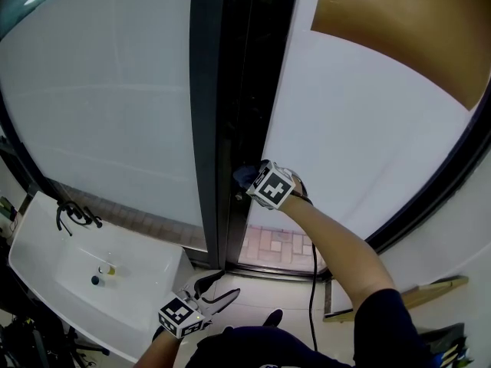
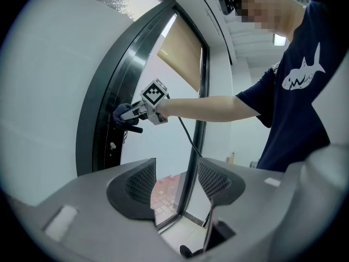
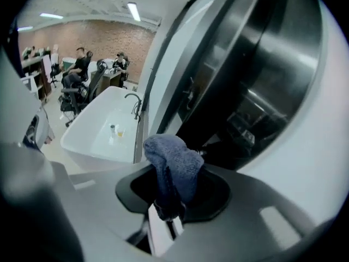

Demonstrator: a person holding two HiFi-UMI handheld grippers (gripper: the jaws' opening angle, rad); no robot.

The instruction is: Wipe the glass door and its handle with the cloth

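Observation:
My right gripper (image 1: 249, 181) is shut on a bunched blue-grey cloth (image 1: 244, 175) and holds it against the black door frame (image 1: 230, 90), between the frosted glass panel (image 1: 107, 90) and the pale panel on the right. In the right gripper view the cloth (image 3: 173, 165) stands up from the closed jaws (image 3: 169, 201) before the dark frame (image 3: 256, 81). The left gripper view shows that cloth (image 2: 121, 112) just above a short dark handle (image 2: 134, 129). My left gripper (image 1: 219, 290) hangs low near my body, open and empty (image 2: 175, 184).
A white sink (image 1: 46, 259) with a black tap (image 1: 73, 217) stands at lower left, small items (image 1: 103, 273) in its basin. A black cable (image 1: 313, 274) hangs from my right arm. A tan blind (image 1: 406, 29) covers the upper right. People sit at desks (image 3: 76, 70) far off.

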